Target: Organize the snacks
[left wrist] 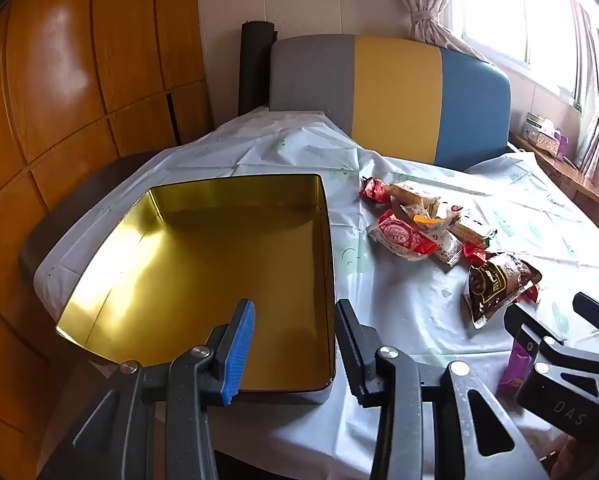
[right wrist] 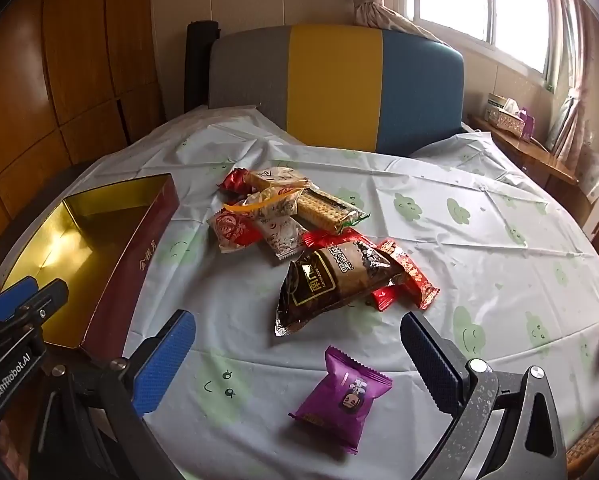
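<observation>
An open tin box with a gold inside and dark red outer walls lies empty on the table's left side. A pile of wrapped snacks lies mid-table, also in the left wrist view. A brown packet lies nearer, on red wrappers. A purple packet lies closest, between my right gripper's open fingers, untouched. My left gripper is open and empty, over the tin's near right corner. The right gripper also shows in the left wrist view.
A white tablecloth with green faces covers the round table. A grey, yellow and blue chair back stands at the far edge. Wooden cabinets are on the left. A side shelf with tissue boxes is on the right.
</observation>
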